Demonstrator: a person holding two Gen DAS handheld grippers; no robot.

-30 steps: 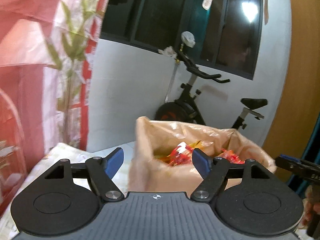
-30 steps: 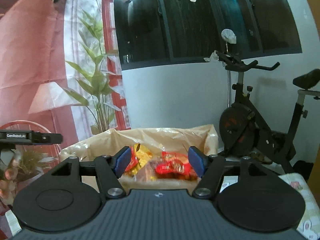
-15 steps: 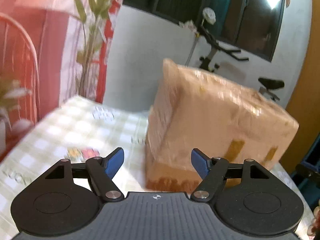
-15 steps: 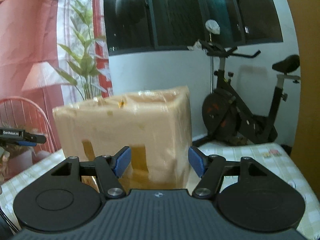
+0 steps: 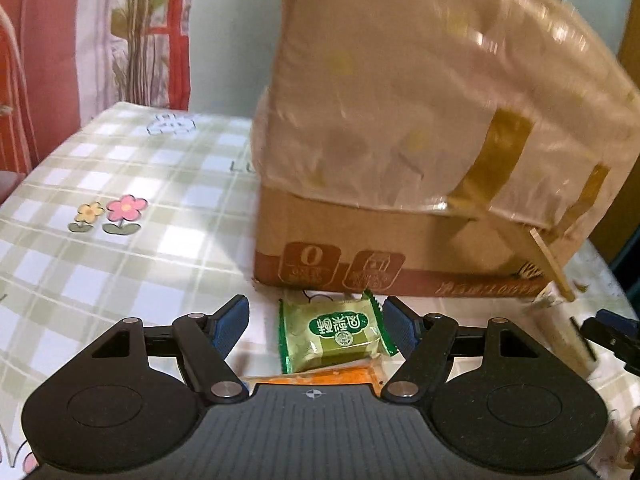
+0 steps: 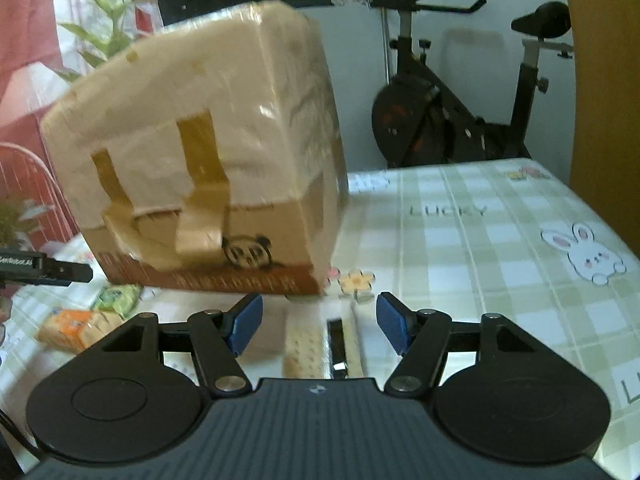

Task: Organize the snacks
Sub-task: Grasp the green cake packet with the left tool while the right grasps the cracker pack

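A cardboard box (image 5: 400, 248) lined with a plastic bag stands on the checked tablecloth (image 5: 120, 240); its inside is hidden in both views. Just in front of it lies a green snack packet (image 5: 334, 332), between the fingers of my left gripper (image 5: 316, 322), which is open and not touching it. An orange packet (image 5: 320, 379) lies under the gripper's front edge. In the right wrist view the box (image 6: 208, 200) fills the left side, and my right gripper (image 6: 319, 322) stands open above a long cracker packet (image 6: 304, 344). The green packet (image 6: 118, 298) and orange packet (image 6: 76, 326) lie at left.
An exercise bike (image 6: 460, 112) stands behind the table by the white wall. A potted plant (image 6: 108, 20) and red curtain are at the back left. The other gripper's tip (image 6: 44, 270) shows at the left edge. The tablecloth (image 6: 500, 240) right of the box carries only printed pictures.
Both grippers have sunk from above the box's open top to table level and tilted down. The snacks inside the box went out of sight; packets on the table came into view.
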